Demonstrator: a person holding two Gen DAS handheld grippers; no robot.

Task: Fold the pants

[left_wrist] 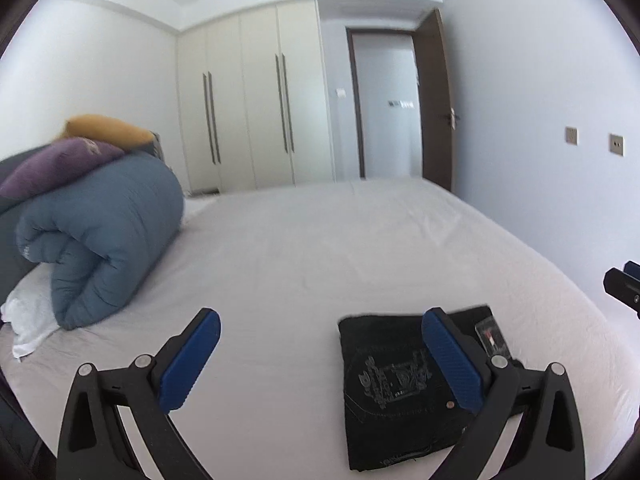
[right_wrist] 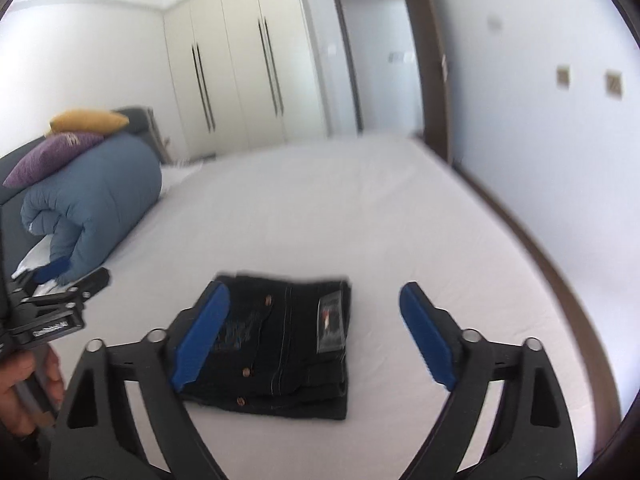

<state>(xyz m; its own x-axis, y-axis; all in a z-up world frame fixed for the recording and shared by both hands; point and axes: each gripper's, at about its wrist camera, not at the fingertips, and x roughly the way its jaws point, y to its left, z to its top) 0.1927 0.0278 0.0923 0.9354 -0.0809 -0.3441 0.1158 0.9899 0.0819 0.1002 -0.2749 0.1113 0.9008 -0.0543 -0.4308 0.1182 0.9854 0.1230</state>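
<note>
Dark folded pants (left_wrist: pixel 392 380) lie as a compact rectangle on the white bed sheet (left_wrist: pixel 320 240), with pale embroidery and a tag showing on top. My left gripper (left_wrist: pixel 322 316) hovers above the bed, open wide and holding nothing; its right finger overlaps the pants in view. In the right wrist view the pants (right_wrist: pixel 288 340) sit below and between the fingers of my right gripper (right_wrist: pixel 314 289), which is open and lifted off the fabric. The left gripper (right_wrist: pixel 74 274) shows at the left edge, held by a hand (right_wrist: pixel 20 380). The right gripper (left_wrist: pixel 624 284) peeks in at the right edge.
A rolled blue duvet (left_wrist: pixel 104 232) lies at the left of the bed, with a purple cushion (left_wrist: pixel 60 164) and a yellow cushion (left_wrist: pixel 104 128) on top and a white cloth (left_wrist: pixel 28 320) beside it. Behind stand a cream wardrobe (left_wrist: pixel 248 100) and an open brown door (left_wrist: pixel 436 100).
</note>
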